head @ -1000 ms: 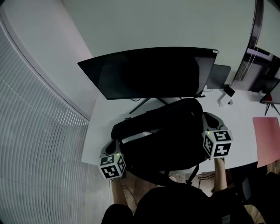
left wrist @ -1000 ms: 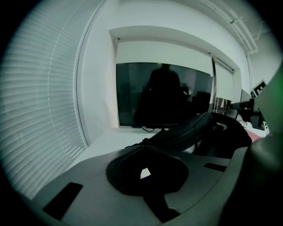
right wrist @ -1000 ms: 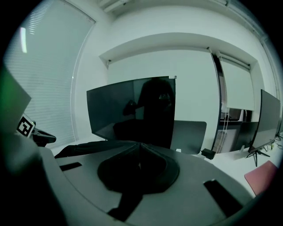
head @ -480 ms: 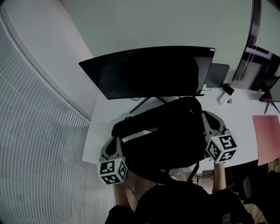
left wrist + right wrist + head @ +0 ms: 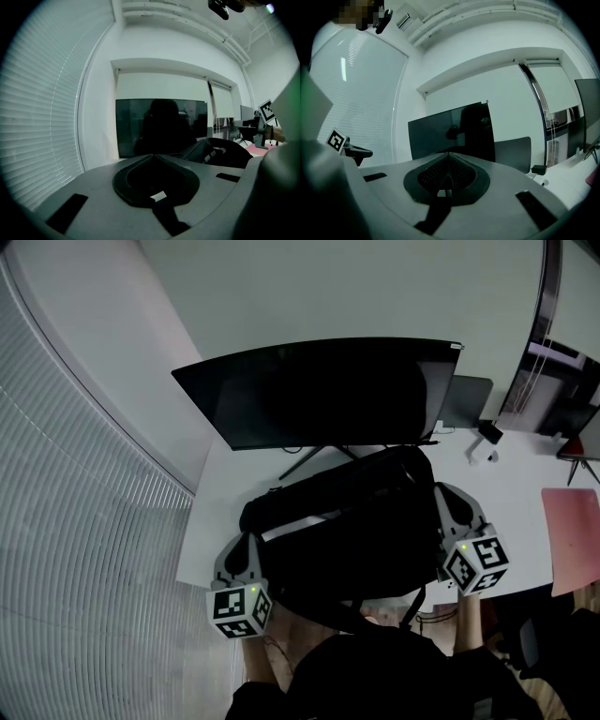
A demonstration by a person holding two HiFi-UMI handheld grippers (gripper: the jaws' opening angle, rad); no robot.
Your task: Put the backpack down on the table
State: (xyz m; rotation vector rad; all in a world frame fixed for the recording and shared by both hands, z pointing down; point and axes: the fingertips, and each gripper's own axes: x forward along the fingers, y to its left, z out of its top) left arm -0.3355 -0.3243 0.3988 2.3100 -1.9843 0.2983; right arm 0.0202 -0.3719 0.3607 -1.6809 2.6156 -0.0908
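I see the backpack (image 5: 347,531) on the table (image 5: 525,488) at centre frame, close before the monitor (image 5: 319,395). My left gripper (image 5: 250,540) and right gripper (image 5: 442,493) flank it, jaws together and empty. A pink sheet (image 5: 567,540) lies far right.

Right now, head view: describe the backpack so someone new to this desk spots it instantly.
Find the wide dark monitor at the back of the white table. Just in front of its stand is the black backpack. Unlike the flat pink sheet to the right, it is bulky and soft, with a pale grey stripe across it.
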